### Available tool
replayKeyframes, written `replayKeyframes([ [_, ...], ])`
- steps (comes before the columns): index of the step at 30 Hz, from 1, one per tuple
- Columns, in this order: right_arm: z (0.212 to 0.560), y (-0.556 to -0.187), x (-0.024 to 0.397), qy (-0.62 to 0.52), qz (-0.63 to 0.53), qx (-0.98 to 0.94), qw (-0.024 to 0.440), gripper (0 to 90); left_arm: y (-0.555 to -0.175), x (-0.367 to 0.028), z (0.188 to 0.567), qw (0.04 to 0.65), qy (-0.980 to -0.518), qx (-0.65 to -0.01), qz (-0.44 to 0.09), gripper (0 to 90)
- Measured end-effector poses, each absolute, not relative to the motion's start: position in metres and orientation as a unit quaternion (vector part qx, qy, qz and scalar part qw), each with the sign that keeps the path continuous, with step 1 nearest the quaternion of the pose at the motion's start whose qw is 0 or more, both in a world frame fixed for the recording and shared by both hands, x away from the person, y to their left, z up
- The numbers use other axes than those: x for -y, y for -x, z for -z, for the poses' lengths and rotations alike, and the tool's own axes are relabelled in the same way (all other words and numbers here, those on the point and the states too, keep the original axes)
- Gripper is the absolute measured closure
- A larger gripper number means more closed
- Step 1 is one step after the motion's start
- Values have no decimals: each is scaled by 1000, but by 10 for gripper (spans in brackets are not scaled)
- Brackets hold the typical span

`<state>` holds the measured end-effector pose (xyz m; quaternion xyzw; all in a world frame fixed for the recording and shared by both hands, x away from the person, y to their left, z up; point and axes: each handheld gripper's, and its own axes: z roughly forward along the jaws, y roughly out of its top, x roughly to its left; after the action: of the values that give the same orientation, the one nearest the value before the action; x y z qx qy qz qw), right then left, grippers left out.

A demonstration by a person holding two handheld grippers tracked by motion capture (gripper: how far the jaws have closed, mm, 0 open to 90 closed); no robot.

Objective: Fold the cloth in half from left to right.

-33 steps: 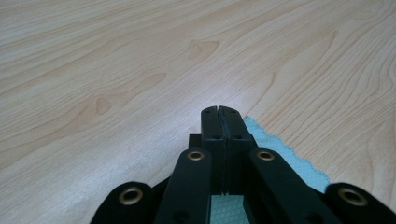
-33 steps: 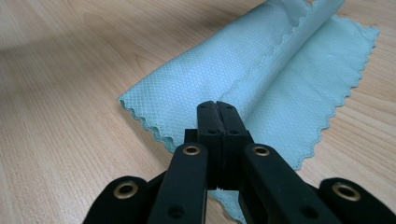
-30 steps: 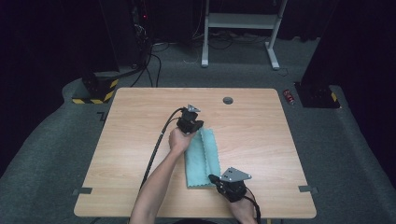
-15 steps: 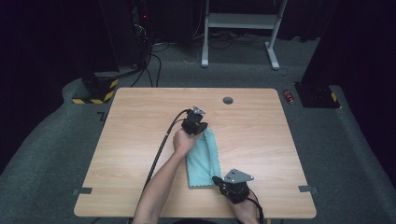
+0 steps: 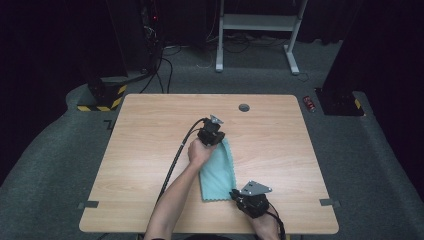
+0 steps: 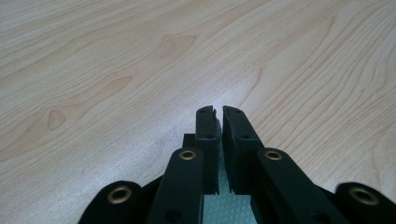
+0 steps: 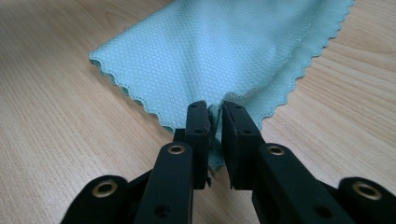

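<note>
While the left gripper [image 5: 216, 134] is pinching the far edge of the teal scallop-edged waffle-weave cloth [image 5: 218, 170], the right gripper [image 7: 214, 122] is clamping its near corner; both should be moving together, keeping it taut above the light wooden bench [image 5: 150, 150].

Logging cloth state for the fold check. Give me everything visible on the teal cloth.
The cloth is pale teal with a fine diamond-grid weave and scalloped edges. It lies on the wooden table, doubled over into a long strip running away from the person. The left hand-held gripper is shut on its far end, the right hand-held gripper is shut on its near edge, and both layers show there.
</note>
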<state>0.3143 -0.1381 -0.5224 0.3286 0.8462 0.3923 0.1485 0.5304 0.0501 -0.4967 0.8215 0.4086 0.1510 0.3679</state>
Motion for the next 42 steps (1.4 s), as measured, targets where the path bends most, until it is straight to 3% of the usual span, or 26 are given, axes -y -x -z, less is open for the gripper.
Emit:
replayKeyframes([
  [4, 521, -314, 140, -327, -391, -847, 152, 899, -530, -48, 495, 369, -823, -406, -151, 880],
  [20, 521, -314, 147, -338, -389, -844, 147, 864, -533, -38, 494, 365, -828, -397, -154, 889],
  [26, 521, -315, 149, -339, -393, -841, 153, 691, -529, -41, 492, 358, -822, -405, -177, 652],
  [34, 508, -327, 152, -327, -404, -839, 160, 800, -516, -67, 483, 367, -814, -410, -184, 594],
  [42, 512, -338, 135, -304, -381, -859, 155, 810, -492, -91, 484, 361, -818, -406, -190, 563],
])
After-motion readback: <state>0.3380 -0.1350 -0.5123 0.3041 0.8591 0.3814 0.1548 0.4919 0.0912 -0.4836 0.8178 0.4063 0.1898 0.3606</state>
